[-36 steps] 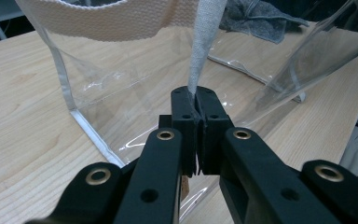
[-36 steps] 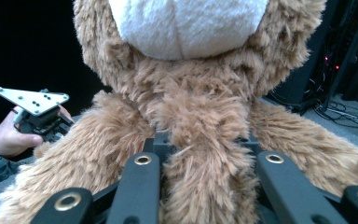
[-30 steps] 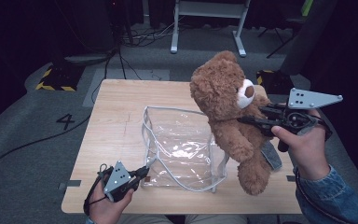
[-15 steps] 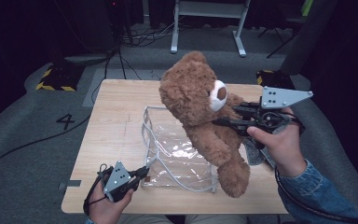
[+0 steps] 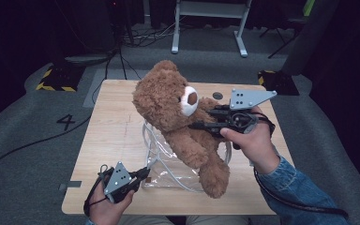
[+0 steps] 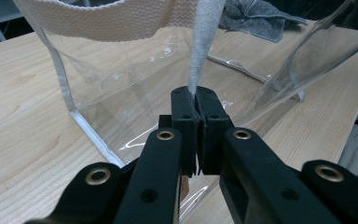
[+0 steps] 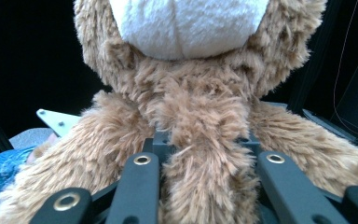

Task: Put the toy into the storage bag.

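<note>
**Teddy bear held over a clear bag on a wooden table**

A brown teddy bear (image 5: 178, 122) is gripped at the chest by the right gripper (image 5: 201, 125), its jaws clamped on a fold of fur, as is seen close up in the right gripper view, where the plush (image 7: 205, 154) bulges between the two black jaws. The bear is held tilted above a clear plastic bag (image 5: 168, 161), with its legs hanging over the bag's open top. The bag's pale woven strap (image 6: 203, 46) is pinched by the left gripper (image 5: 144, 173), whose jaws are pressed tight on it at the bag's near edge.

The bag is stood on a light wooden table (image 5: 117, 136) with visible grain; a small dark round mark (image 5: 217, 96) is seen on the far part of the top. The table is set on grey carpet, on which a figure 4 (image 5: 67, 122) is marked at the left. Black cables (image 5: 136, 40) are trailed across the floor behind, beside a yellow-and-black striped block (image 5: 56, 79) and the white legs of a stand (image 5: 208, 28). The rest of the room is kept dark. A crumpled grey cloth (image 6: 261, 18) is seen beyond the bag in the left gripper view.
</note>
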Motion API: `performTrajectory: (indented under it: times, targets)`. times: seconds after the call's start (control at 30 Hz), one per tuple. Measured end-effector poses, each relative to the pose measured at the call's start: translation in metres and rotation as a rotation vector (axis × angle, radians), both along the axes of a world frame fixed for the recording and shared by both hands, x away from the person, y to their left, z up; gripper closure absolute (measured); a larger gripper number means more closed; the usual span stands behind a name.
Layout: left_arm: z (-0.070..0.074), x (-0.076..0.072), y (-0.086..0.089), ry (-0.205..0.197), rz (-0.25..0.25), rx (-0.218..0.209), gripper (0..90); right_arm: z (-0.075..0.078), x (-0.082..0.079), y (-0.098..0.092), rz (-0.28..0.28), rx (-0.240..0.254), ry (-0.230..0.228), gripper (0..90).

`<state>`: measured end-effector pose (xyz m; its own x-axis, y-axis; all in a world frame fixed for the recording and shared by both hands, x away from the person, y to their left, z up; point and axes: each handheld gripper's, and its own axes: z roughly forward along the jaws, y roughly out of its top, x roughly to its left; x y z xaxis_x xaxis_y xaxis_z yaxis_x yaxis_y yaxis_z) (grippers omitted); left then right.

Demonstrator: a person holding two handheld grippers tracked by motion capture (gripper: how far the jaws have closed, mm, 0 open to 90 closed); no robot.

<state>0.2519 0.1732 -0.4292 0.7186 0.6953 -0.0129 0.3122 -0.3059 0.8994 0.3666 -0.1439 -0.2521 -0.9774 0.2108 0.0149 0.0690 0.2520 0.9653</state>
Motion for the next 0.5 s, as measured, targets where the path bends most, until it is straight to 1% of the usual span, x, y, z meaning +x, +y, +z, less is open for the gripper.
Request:
performTrajectory:
  times: [0.07, 0.1, 0.2, 0.27, 0.37, 0.5]
  targets:
    - [0.000, 0.000, 0.000, 0.000, 0.000, 0.001, 87.4, -0.003, 0.003, 0.004, 0.002, 0.000, 0.003, 70.2]
    - [0.000, 0.000, -0.001, 0.001, 0.002, -0.006, 87.4, -0.005, 0.004, 0.007, 0.001, 0.003, 0.010, 70.2]
    - [0.000, 0.000, -0.001, -0.002, 0.003, -0.002, 87.3, -0.011, 0.009, 0.015, 0.002, 0.018, 0.034, 70.2]
    - [0.000, 0.000, -0.001, 0.000, 0.002, -0.003, 87.4, -0.014, 0.009, 0.021, 0.019, 0.022, 0.045, 70.1]
    - [0.000, -0.001, 0.000, 0.000, 0.002, -0.003, 87.4, -0.016, 0.008, 0.028, 0.042, 0.029, 0.041, 69.9]
    - [0.000, -0.001, 0.000, 0.001, -0.002, -0.004, 87.3, -0.023, 0.011, 0.032, 0.057, 0.044, 0.055, 69.5]
